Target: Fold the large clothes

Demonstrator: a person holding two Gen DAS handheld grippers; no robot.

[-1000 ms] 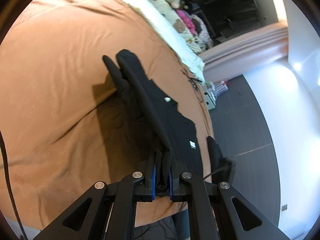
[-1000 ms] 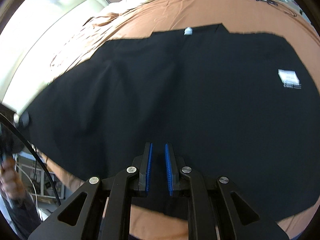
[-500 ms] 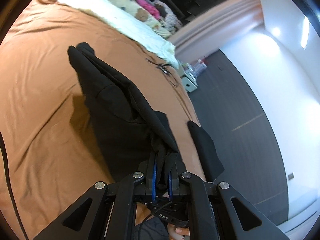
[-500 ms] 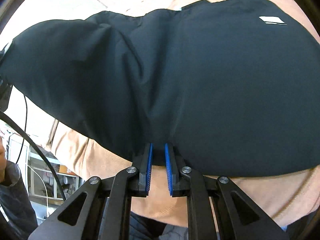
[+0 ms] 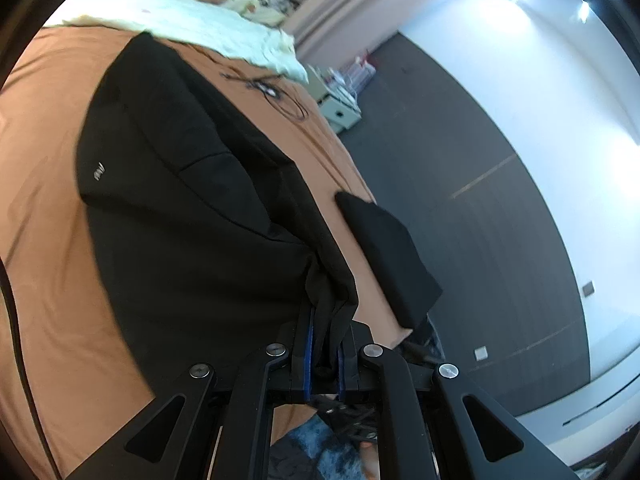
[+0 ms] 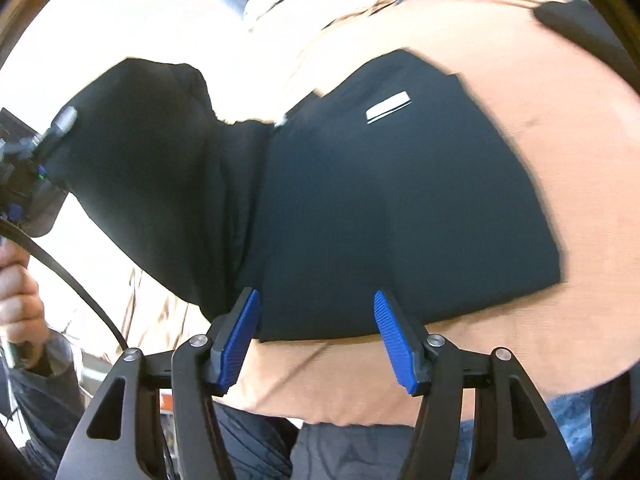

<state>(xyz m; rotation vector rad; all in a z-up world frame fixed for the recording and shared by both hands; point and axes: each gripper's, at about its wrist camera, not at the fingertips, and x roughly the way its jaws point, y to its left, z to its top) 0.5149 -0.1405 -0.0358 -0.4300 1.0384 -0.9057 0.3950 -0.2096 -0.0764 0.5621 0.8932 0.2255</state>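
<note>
A big black cloth garment [image 5: 192,208] lies partly folded on the bed's orange-brown cover [image 5: 44,208]. The left hand-held gripper [image 5: 322,354] is squeezed tight on a bunched black edge. The right hand-held gripper [image 6: 316,336] is opening its blue pads [image 6: 240,336], holding nothing, just above the garment's near edge.

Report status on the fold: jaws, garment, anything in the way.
Left gripper shut on bunched edge of black garment. Right gripper jaws opening, nothing between them. Garment partly folded on brown bedspread. Second black piece at bed edge, clear of fold.
</note>
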